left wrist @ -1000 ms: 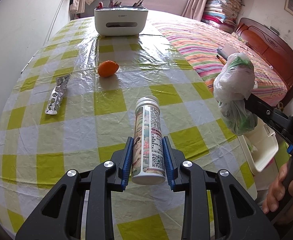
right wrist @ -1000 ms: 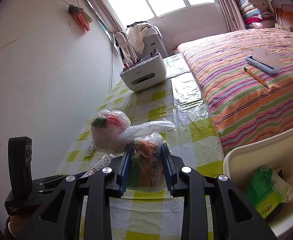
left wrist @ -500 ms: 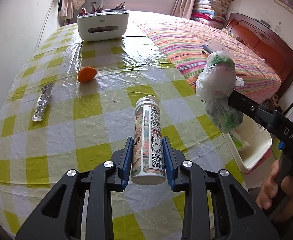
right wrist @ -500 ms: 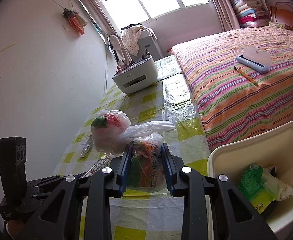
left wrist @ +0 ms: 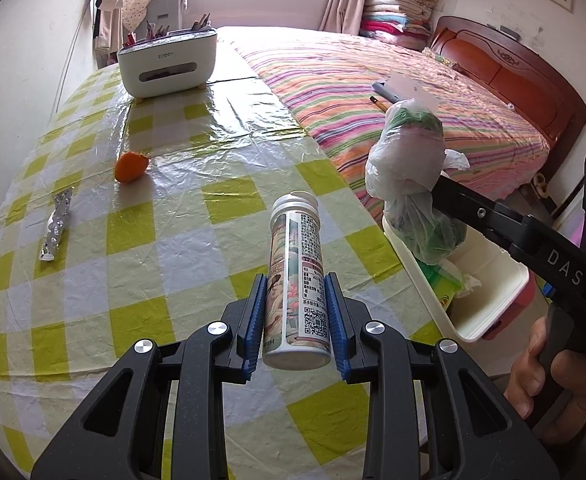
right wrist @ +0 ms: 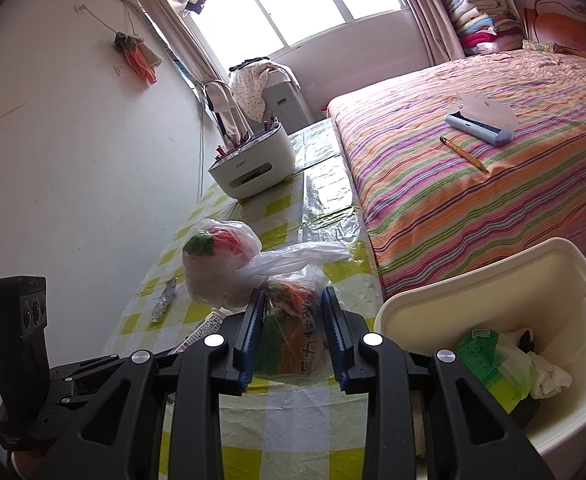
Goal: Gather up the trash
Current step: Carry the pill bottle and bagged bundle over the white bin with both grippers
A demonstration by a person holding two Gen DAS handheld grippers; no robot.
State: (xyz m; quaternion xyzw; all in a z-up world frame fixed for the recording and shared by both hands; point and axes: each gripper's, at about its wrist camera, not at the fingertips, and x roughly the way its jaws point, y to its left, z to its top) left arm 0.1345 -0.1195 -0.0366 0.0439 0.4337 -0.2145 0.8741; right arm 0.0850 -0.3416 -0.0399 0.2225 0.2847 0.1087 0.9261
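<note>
1. Plastic is what both tools carry: the left hand-held gripper (left wrist: 296, 312) is pinching a white cylindrical plastic bottle with a printed label (left wrist: 296, 276) near its base, cap pointing away, low in the centre of the left wrist view.
2. In the right wrist view, the right hand-held gripper (right wrist: 292, 334) is pinching a knotted thin clear plastic bag of orange and green scraps (right wrist: 293, 336); its bulging end (right wrist: 221, 264) sticks out past the fingertips.
3. Aim for the cream rectangular plastic bin (right wrist: 465, 284), lower right in that view, just beside the edge of the yellow-and-white checked tabletop (left wrist: 173, 248) and already holding a green packet and crumpled tissue.
4. The bag looks closest to the opening, so it probably goes first. Bring the bulging end fully past the rim before letting go, since soft film can catch on the edge.
5. Keep the bottle back so the two tools do not meet over the bin, then tip it cap-down so it slides in rather than bouncing off the rim.
6. An orange fruit (left wrist: 131, 166) and a crumpled silver foil strip (left wrist: 55, 228) lie at the left of the left wrist view; the foil looks like the next pick.
</note>
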